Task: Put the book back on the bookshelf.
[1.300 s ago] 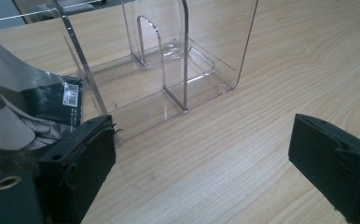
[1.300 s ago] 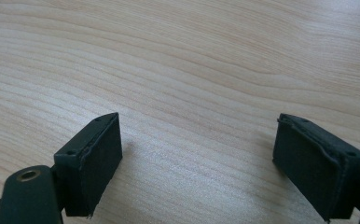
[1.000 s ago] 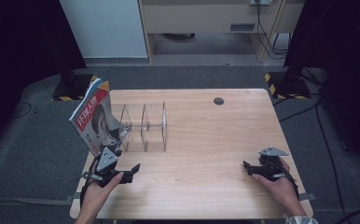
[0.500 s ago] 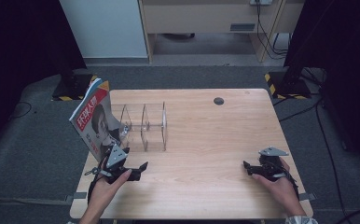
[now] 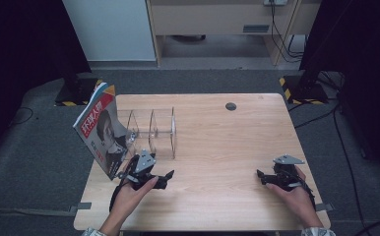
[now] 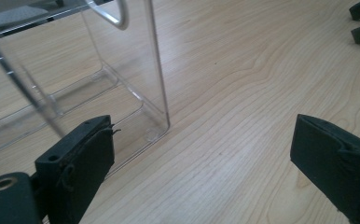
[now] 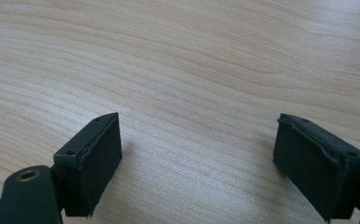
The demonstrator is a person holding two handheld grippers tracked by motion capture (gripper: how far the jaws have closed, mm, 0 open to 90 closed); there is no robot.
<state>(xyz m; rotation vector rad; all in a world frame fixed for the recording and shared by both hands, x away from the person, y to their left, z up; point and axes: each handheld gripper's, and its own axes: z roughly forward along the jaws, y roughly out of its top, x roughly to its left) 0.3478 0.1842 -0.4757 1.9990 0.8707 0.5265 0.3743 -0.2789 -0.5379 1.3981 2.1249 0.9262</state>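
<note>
High view: the clear plastic rack [image 5: 151,132] stands on the left half of the desk [image 5: 217,147], its upright dividers in a row, and a magazine [image 5: 99,132] leans tilted against its left end, at the desk's left edge. The left hand-held gripper [image 5: 164,177] lies just in front of the rack, near the magazine's lower corner, with a hand [image 5: 129,194] around it. In the left gripper view its jaws are spread wide over bare wood, and the rack's near corner [image 6: 157,126] sits just beyond the left jaw, not touching it. The right hand-held gripper [image 5: 263,177] rests well apart, near the desk's right front corner; in the right gripper view its jaws are likewise spread, with nothing between them. A small dark round disc [image 5: 231,106] lies near the far edge.
</note>
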